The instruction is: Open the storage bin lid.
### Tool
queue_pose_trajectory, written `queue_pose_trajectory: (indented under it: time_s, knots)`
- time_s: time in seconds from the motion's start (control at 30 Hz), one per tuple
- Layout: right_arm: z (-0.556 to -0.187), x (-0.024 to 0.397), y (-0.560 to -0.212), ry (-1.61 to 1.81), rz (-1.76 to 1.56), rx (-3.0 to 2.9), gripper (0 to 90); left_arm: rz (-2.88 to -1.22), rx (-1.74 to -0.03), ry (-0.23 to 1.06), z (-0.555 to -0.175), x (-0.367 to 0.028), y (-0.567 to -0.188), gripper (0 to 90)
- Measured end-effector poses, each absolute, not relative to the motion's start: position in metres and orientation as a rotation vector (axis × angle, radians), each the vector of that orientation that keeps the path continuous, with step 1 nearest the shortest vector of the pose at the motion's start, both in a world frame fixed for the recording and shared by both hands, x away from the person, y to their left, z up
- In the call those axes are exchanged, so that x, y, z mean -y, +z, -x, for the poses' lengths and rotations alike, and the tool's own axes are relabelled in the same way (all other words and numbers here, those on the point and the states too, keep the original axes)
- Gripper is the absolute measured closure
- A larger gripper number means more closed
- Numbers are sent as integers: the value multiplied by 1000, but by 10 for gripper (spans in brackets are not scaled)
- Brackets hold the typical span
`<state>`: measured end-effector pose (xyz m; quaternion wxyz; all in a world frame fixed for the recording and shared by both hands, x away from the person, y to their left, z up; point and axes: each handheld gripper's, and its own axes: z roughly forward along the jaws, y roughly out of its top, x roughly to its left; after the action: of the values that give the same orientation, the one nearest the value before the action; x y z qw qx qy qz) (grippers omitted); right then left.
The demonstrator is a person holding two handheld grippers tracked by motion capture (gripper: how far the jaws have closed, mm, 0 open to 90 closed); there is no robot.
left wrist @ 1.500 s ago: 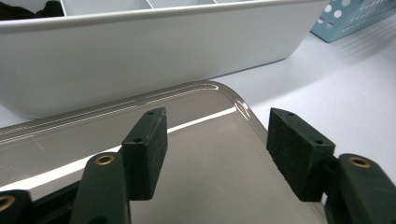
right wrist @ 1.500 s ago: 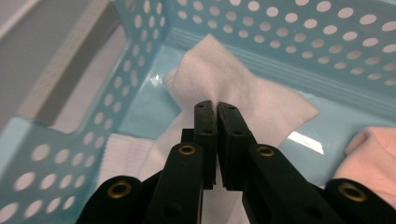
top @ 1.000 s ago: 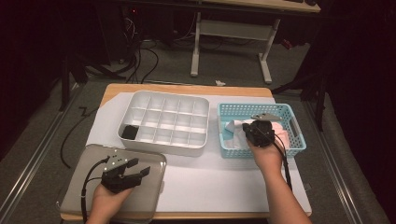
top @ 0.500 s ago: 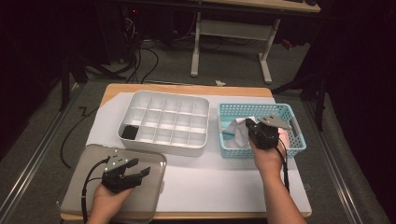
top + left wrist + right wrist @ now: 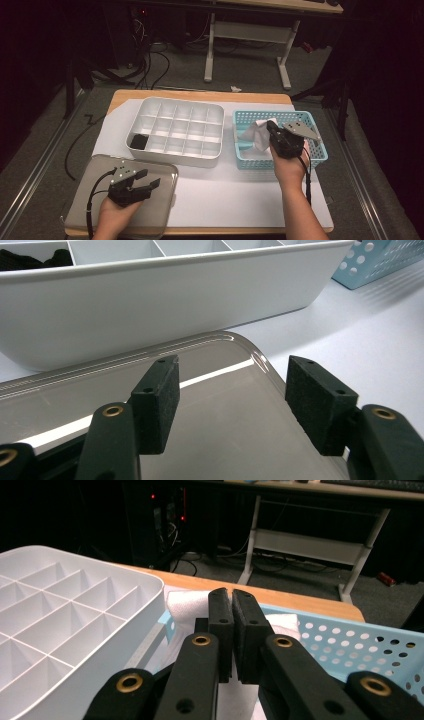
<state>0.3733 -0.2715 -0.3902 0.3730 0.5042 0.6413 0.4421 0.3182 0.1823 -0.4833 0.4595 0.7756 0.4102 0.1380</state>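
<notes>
We're over the blue basket (image 5: 320, 150) at the right side of the table (image 5: 200, 95), and our right gripper (image 5: 274, 131) has its jaws pinched tight together, with white cloth (image 5: 254, 136) bunched right at the tips. In the right gripper view the two black pads meet with barely a slit between them, and the white cloth (image 5: 185, 607) spreads out behind and below them, draped over the basket's near wall (image 5: 350, 640). It looks like a thin fold is caught in there, though we can't quite see the nip itself.

This is going to be light, limp stuff. It looks soft, no stiffness at all, so it will sag and trail from wherever we hold it, and the hanging part could snag on the basket's perforated rim. A pinch on a corner or on a gathered fold is the sensible hold; the foam pads should bite well on fabric, nothing slippery or breakable here. If we grab a single layer at the edge, expect it to unfurl and drag.

Our left gripper (image 5: 230, 385) hovers with its jaws standing wide and nothing between them, over the grey tray (image 5: 210, 405) at the table's front left corner. Just beyond it sits the white divided organiser (image 5: 175, 131) in the middle of the table, with something dark (image 5: 138, 141) in its front left compartment. The other cells look free for the cloth.
</notes>
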Motion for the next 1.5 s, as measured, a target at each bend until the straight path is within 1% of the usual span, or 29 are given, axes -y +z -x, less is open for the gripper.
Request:
queue_pose_trajectory:
  time_s: [0.37, 0.6, 0.83, 1.07, 1.27, 1.5]
  knots:
    - [-365, 273, -380, 1160, -1270, -1599, 876, -1904, -1001, 344, -318, -182, -483, 391]
    - [-352, 273, -368, 1177, -1235, -1577, 876, -1900, -998, 342, -318, -181, -484, 392]
    - [-335, 272, -355, 1200, -1195, -1561, 876, -1893, -993, 343, -317, -180, -484, 394]
    - [-315, 267, -349, 1252, -1150, -1559, 876, -1892, -992, 346, -316, -180, -484, 394]
    - [-296, 257, -347, 1332, -1121, -1565, 876, -1885, -992, 348, -316, -180, -483, 395]
    - [-277, 243, -354, 1397, -1082, -1599, 876, -1875, -993, 346, -316, -179, -483, 399]
